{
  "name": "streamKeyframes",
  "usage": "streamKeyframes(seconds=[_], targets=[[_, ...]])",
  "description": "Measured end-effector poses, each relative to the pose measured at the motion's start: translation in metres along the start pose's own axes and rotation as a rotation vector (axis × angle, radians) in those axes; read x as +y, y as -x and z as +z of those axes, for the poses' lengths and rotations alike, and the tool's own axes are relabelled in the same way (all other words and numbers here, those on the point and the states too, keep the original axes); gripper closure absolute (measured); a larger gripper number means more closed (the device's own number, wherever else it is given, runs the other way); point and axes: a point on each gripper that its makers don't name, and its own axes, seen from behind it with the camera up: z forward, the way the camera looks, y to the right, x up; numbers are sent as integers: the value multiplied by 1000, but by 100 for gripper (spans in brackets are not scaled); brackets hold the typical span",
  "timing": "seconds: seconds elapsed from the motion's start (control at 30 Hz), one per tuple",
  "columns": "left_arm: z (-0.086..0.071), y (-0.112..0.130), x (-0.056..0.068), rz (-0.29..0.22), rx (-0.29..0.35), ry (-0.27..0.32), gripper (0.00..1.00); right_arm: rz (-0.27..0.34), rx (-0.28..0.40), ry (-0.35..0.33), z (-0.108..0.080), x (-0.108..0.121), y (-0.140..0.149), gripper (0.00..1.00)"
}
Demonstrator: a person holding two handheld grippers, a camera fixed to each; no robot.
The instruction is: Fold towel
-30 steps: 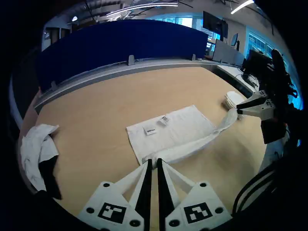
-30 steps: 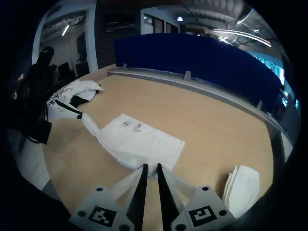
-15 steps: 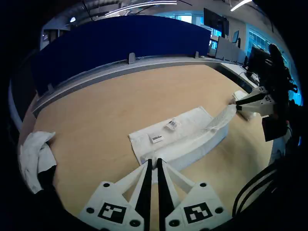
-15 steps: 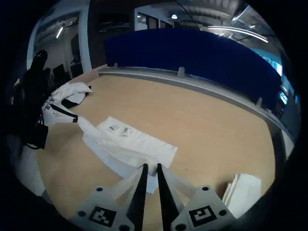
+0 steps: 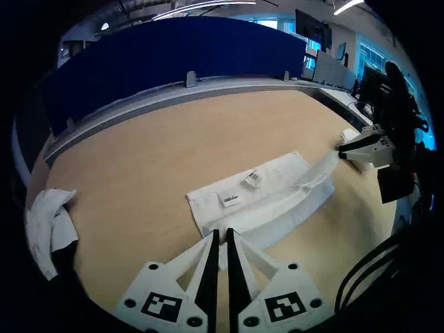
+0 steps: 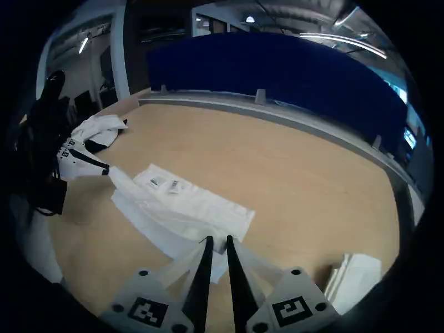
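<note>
White towel (image 5: 266, 186) lies mid-frame on the wooden worktop (image 5: 155, 139); at bottom centre the left gripper (image 5: 220, 233) pinches one near corner. In the right gripper view, the right gripper (image 6: 217, 240) pinches the other. Best carry both corners level to the far edge.

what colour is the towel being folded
White towel, with two small printed tags lying on it. It shows best in the left gripper view.
</note>
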Motion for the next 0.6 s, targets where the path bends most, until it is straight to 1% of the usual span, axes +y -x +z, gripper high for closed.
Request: streamKeyframes(seconds=[0.2, 0.4, 0.6], targets=[[16, 7, -5, -5, -23, 1, 90, 17, -23, 12, 16, 7, 8, 82], [34, 10, -9, -20, -37, -7, 90, 17, -63, 19, 29, 12, 22, 82], [45, 9, -14, -17, -42, -17, 90, 17, -80, 36, 40, 17, 28, 81]])
